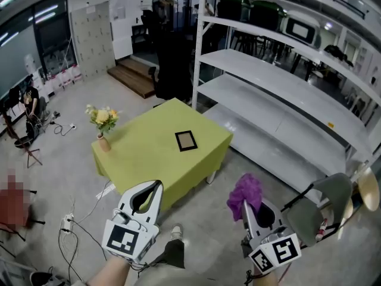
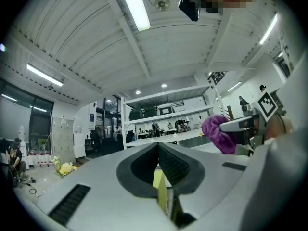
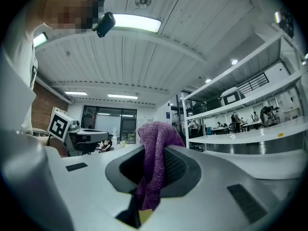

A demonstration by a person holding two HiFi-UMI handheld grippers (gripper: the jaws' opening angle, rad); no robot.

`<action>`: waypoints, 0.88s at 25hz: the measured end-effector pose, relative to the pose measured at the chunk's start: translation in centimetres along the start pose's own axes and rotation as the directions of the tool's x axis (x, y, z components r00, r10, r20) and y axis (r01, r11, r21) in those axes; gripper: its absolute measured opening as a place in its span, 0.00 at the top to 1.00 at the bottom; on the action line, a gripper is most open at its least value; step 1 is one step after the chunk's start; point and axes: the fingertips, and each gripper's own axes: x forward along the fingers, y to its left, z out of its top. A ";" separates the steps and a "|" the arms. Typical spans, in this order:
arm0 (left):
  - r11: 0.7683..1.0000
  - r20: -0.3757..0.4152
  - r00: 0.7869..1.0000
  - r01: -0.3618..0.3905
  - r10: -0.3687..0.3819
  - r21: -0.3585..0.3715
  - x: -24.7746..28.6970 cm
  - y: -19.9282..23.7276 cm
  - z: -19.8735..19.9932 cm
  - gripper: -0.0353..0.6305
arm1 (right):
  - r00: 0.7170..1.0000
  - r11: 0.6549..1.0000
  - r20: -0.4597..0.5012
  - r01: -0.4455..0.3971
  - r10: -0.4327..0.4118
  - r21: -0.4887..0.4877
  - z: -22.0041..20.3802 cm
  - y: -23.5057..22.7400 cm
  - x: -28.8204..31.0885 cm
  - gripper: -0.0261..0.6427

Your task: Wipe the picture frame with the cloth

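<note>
Left gripper [image 1: 152,190]: jaws together, empty, free to steady the frame.
Picture frame [image 1: 186,140]: flat on green worktop [image 1: 143,159], well away.
Right gripper [image 1: 247,212]: clamped on purple cloth [image 1: 245,190]; step closer, wipe with the bunched end.

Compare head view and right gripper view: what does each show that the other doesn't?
Head view only: the picture frame, lying flat on the green table. Right gripper view only: the ceiling light overhead. Both: the purple cloth clamped in the right gripper, and the white shelving.
</note>
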 end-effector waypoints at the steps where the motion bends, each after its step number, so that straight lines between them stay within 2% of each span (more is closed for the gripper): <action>1: 1.000 -0.009 1.000 -0.003 0.003 0.001 1.2 0.9 -0.2 0.94 | 1.000 1.000 -0.012 0.001 -0.001 -0.005 -0.2 -0.6 1.5 0.87; 3: 1.000 -0.037 0.999 -0.014 0.015 0.006 3.4 2.9 -0.6 0.94 | 1.000 1.000 -0.031 0.001 -0.002 -0.007 -0.6 -1.7 4.5 0.87; 7: 1.000 -0.058 0.998 0.021 -0.021 -0.004 8.1 6.0 -1.8 0.94 | 0.999 1.000 -0.053 0.006 -0.005 0.021 -1.0 -3.9 10.3 0.87; 14: 0.999 -0.107 0.993 0.039 -0.041 -0.024 16.4 11.8 -4.4 0.94 | 0.993 0.999 -0.115 -0.001 0.006 0.044 -2.4 -7.3 19.6 0.87; 22: 0.997 -0.144 0.987 0.064 -0.069 -0.038 23.1 17.0 -7.5 0.94 | 0.987 0.999 -0.158 -0.010 0.018 0.052 -3.9 -9.5 28.6 0.87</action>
